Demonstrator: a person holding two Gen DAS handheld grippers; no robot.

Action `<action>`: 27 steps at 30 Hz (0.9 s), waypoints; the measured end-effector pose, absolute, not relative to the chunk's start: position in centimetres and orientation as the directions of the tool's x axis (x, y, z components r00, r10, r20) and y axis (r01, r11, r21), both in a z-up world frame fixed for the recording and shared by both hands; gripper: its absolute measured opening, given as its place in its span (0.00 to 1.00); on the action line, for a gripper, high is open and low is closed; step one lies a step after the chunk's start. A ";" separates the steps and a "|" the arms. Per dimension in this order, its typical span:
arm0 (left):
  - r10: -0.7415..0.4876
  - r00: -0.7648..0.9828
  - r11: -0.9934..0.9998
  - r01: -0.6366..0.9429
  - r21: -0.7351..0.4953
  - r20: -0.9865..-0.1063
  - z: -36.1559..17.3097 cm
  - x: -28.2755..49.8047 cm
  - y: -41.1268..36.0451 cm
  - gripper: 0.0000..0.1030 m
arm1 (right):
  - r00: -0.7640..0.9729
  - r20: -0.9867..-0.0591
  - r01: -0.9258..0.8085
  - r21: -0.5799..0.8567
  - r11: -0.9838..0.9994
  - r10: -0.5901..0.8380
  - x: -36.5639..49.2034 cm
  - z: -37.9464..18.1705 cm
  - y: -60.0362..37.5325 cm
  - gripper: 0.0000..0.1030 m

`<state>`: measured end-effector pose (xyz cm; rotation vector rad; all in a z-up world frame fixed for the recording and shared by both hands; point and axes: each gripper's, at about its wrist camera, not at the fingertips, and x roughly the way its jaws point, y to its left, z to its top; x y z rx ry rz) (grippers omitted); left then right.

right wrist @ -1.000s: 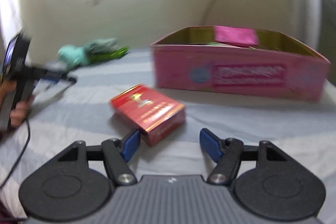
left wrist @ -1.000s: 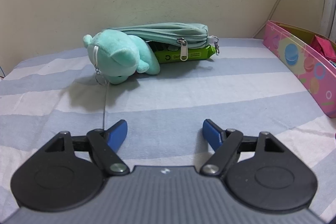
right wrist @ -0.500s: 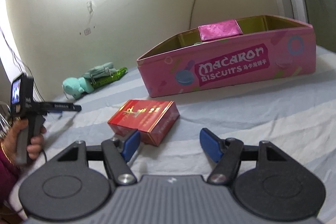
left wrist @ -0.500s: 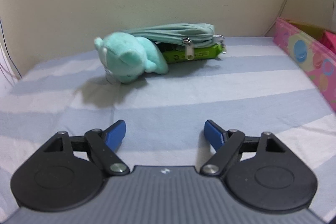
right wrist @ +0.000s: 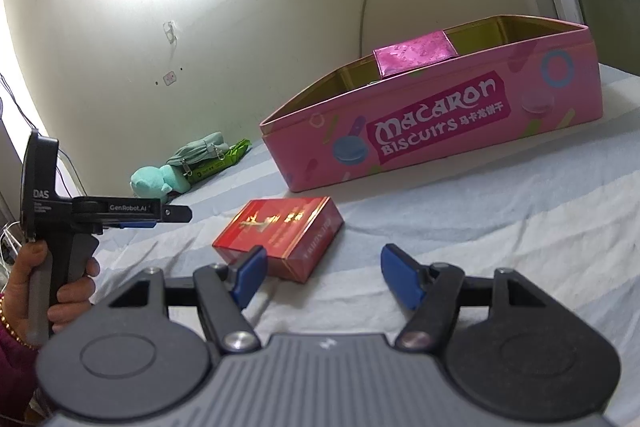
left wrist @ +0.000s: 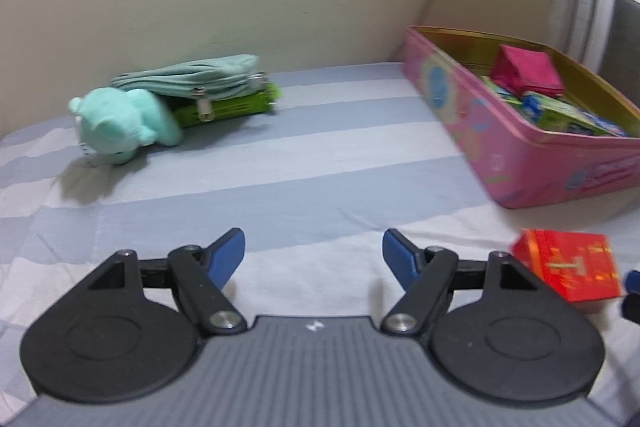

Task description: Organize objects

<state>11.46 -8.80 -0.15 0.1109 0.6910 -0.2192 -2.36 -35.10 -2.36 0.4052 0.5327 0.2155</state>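
- The right claw [right wrist: 320, 269] hovers low over the striped bed sheet [right wrist: 500, 227], its blue pads spread and nothing between them.
- The red box [right wrist: 280, 237] lies flat on the sheet just ahead of that claw and to its left; the left pad overlaps the box's near corner in the right wrist view, and whether they touch cannot be told.
- The left claw [left wrist: 314, 253] has its jaws closing on bare sheet, with nothing between the pads.
- In the left wrist view the red box [left wrist: 568, 269] sits off to the right of that claw, outside its right finger.
- Beyond the box stands the open pink Macaron Biscuits tin [right wrist: 440, 123], holding a magenta packet [right wrist: 414, 53] and other small packs.
- Farthest back by the wall, well apart from both claws, a mint plush toy [left wrist: 120, 125] lies against a mint zip pouch [left wrist: 188, 83] resting on a green packet [left wrist: 228, 107].
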 end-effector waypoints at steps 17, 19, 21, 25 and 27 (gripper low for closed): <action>-0.254 0.709 0.940 0.341 0.004 -0.658 -0.3 9.8 -11.3 0.75 | 0.842 -0.457 -0.090 0.408 0.909 0.288 -2.3 -2.3 -34.8 0.64; -0.257 0.706 0.939 0.343 0.000 -0.660 -0.3 9.8 -11.2 0.75 | 0.842 -0.459 -0.088 0.403 0.911 0.284 -2.3 -2.3 -34.8 0.64; -0.262 0.703 0.939 0.343 -0.007 -0.661 -0.3 9.8 -11.1 0.75 | 0.842 -0.461 -0.086 0.396 0.914 0.279 -2.3 -2.2 -34.6 0.64; -0.288 0.686 0.935 0.352 -0.042 -0.669 -0.3 9.8 -10.8 0.75 | 0.841 -0.467 -0.085 0.383 0.920 0.272 -2.2 -2.2 -34.4 0.64; -0.303 0.675 0.932 0.358 -0.061 -0.672 -0.3 9.8 -10.7 0.74 | 0.841 -0.471 -0.084 0.374 0.924 0.267 -2.2 -2.2 -34.2 0.64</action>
